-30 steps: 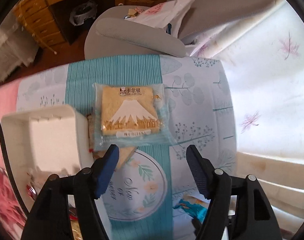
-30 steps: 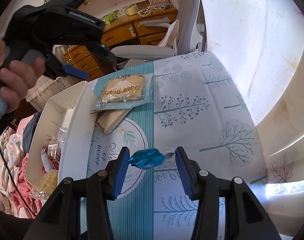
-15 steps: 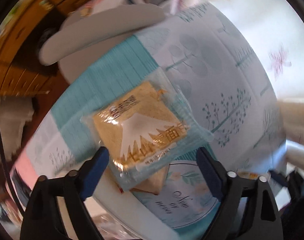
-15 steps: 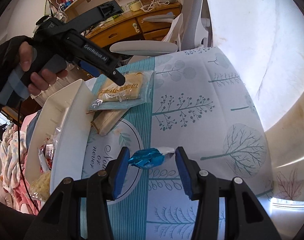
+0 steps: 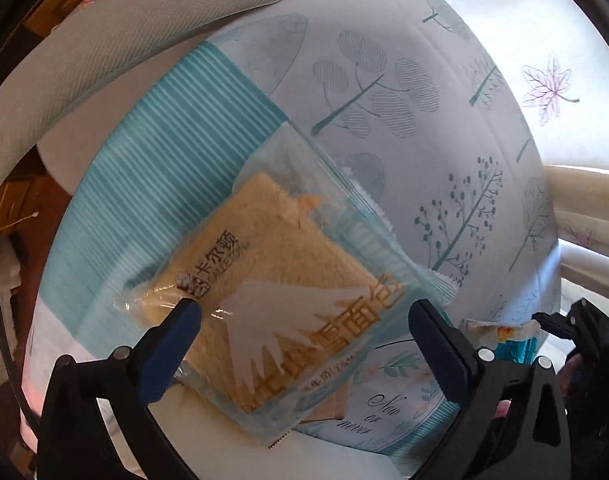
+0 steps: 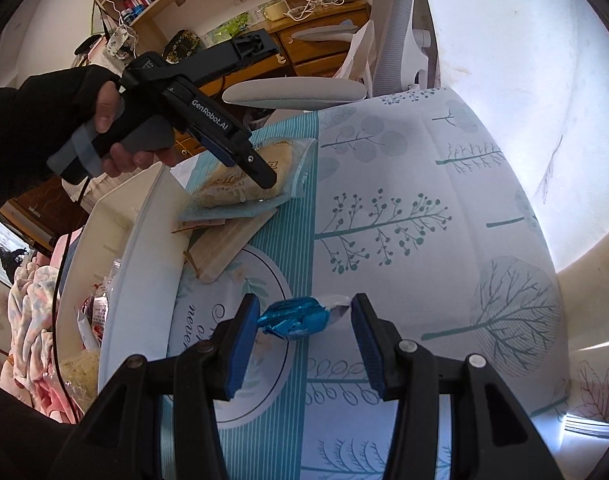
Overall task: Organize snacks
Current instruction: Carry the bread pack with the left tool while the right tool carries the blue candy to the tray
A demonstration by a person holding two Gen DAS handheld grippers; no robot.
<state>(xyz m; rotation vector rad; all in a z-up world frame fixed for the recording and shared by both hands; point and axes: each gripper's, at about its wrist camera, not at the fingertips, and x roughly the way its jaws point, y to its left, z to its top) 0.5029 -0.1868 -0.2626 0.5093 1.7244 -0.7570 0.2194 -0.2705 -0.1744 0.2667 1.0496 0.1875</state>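
Note:
A clear packet of sliced bread with a white mountain print (image 5: pixel 280 280) lies on the tablecloth, also in the right wrist view (image 6: pixel 244 176). My left gripper (image 5: pixel 304 340) is open, its fingers on either side of the packet's near end; from the right wrist view it (image 6: pixel 260 176) hovers right over the packet. A blue foil candy (image 6: pixel 294 318) lies on the cloth between the fingers of my open right gripper (image 6: pixel 302 340). A flat tan packet (image 6: pixel 228 248) lies under the bread.
A white bin (image 6: pixel 144 264) with several snacks inside stands at the table's left edge. A grey office chair (image 5: pixel 104 40) stands behind the table. A white wall (image 6: pixel 524 60) runs along the right side.
My left gripper has dropped down and tilted toward the bread packet, which now sits between its fingers. My right gripper has stayed around the blue candy.

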